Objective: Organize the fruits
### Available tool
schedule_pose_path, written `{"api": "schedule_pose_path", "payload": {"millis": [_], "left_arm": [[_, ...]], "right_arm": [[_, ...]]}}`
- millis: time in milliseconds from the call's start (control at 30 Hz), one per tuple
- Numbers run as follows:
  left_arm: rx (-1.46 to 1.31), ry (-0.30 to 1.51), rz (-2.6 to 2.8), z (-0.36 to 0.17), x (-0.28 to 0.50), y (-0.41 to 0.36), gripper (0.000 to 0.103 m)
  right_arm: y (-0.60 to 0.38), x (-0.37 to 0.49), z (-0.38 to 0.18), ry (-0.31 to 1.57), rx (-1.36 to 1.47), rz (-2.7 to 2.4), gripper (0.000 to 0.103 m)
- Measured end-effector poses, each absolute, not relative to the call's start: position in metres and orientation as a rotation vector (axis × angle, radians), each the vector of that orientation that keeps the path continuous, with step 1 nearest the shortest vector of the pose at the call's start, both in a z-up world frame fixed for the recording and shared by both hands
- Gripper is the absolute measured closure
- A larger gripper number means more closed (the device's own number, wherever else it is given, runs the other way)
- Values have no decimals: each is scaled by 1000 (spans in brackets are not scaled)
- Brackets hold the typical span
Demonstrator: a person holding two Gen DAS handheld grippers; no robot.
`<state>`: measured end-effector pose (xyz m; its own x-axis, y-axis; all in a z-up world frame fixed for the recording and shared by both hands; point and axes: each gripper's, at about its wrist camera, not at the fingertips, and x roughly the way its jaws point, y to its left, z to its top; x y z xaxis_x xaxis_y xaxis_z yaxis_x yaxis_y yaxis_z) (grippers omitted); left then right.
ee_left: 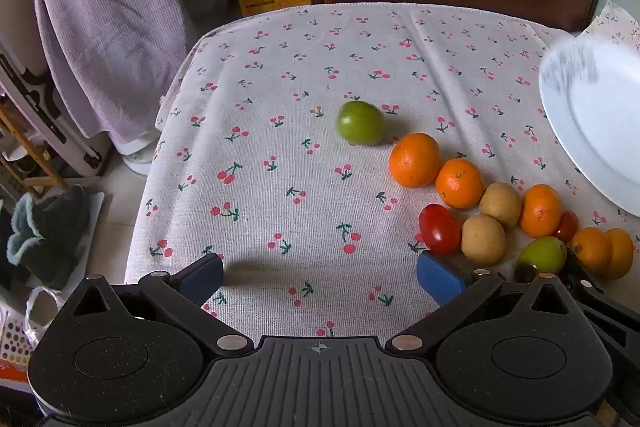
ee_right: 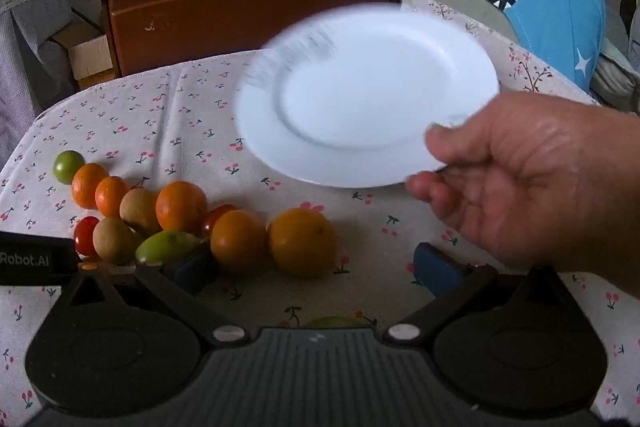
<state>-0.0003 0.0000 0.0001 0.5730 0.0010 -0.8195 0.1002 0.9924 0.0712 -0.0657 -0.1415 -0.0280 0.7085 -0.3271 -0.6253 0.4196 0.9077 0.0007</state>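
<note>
White plate, orange mandarins, a green fruit, and red-cherry print on the pale tablecloth

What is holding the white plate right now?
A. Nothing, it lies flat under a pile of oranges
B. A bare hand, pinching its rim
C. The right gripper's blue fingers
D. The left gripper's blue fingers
B. In the right wrist view a bare hand grips the near rim of the white plate, which looks blurred, while both the left gripper and the right gripper stand open with nothing between their pads.
</note>
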Motion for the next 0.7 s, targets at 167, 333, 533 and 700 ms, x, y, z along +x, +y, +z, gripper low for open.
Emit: {"api": "schedule_pose_path", "payload": {"millis": [167, 333, 533, 700], "left_arm": [[113, 961, -58, 1, -1, 0, 0], [101, 972, -56, 4, -2, 2, 0], [90, 990, -47, -1, 1, 3, 0], [100, 997, -28, -1, -1, 3, 0]], "right_arm": [[-141, -67, -28, 662, 148, -415, 1], [-140, -70, -26, 663, 148, -416, 1], [-141, -69, -27, 666, 147, -415, 1], [-141, -69, -27, 666, 147, -415, 1]]}}
